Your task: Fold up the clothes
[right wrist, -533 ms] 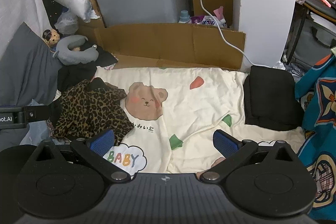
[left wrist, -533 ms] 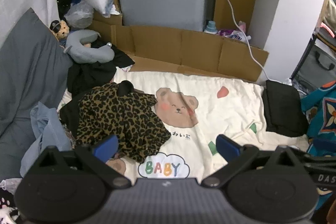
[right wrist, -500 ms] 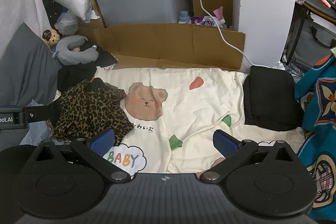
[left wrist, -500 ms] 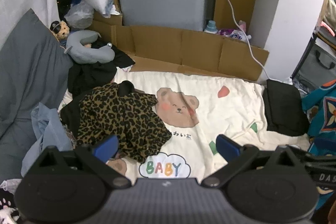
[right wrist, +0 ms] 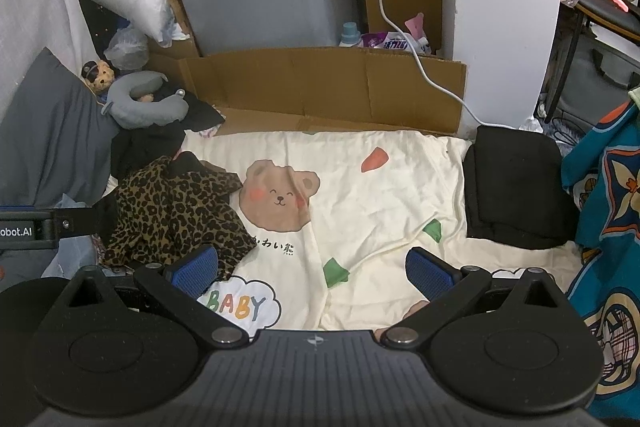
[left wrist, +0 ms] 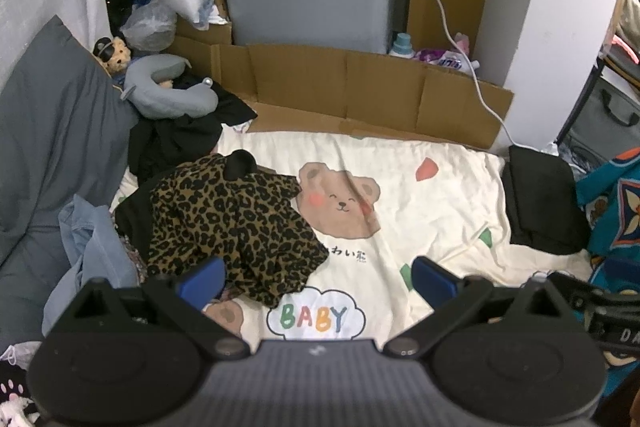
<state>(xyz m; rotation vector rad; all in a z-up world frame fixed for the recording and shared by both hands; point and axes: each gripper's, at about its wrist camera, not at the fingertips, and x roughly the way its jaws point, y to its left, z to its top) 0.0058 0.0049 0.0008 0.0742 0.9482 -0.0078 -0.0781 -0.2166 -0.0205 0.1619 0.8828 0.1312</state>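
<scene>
Left wrist view: the left tongs (left wrist: 316, 277) stand wide apart and hold nothing, hovering above the near edge of a cream blanket (left wrist: 432, 203) printed with a bear and the word BABY. A crumpled leopard top (left wrist: 232, 223) lies ahead and to the left of these tongs, its near hem just behind the left blue pad (left wrist: 200, 279). Beyond the top, farther left, sits a heap of black cloth (left wrist: 176, 143), with a grey neck pillow (left wrist: 168, 95) behind it. A blue garment (left wrist: 92, 251) lies bunched at the far left, against a grey cushion (left wrist: 52, 135). A folded black garment (left wrist: 540, 203) rests well off to the right, at the blanket's right edge. Cardboard (left wrist: 360, 87) stands straight ahead along the blanket's far side.

Right wrist view: the right tongs (right wrist: 312, 269) are likewise spread wide and empty, above the blanket (right wrist: 380, 195). The leopard top (right wrist: 172, 211) lies ahead-left, its near edge just beside the left pad (right wrist: 194, 267). The folded black garment (right wrist: 516, 187) lies ahead-right, apart from the right pad. The body of the other tool enters from the left edge. Neither pair of tongs touches any clothing.
</scene>
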